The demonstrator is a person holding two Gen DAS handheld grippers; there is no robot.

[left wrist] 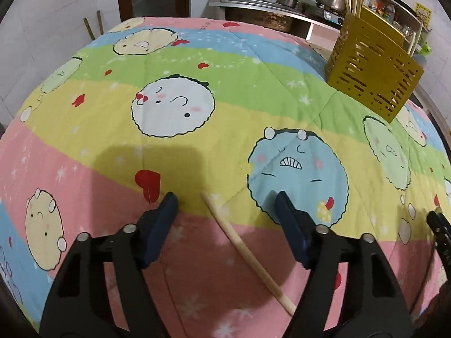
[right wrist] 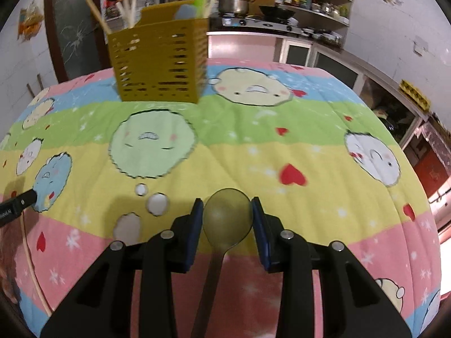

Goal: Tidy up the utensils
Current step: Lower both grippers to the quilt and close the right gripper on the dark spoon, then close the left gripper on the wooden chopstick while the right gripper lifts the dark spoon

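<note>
Both wrist views downward; shared quilt (left wrist: 197, 90) (close).

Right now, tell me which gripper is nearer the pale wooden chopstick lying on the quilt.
Left. The left gripper straddles the pale wooden chopstick with open jaws; the right gripper, off to its right, holds an olive spoon.

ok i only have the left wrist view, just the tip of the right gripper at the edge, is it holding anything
Observer: Yes. The right gripper is shut on an olive-green spoon, with a pad on each side of its bowl.
Operator: where's the holder from there
Observer: The yellow holder stands ahead and to the left of the spoon, across the quilt.
Operator: which end has chopsticks
Observer: Seen from there, its left end. The chopsticks lean out leftward.
</note>
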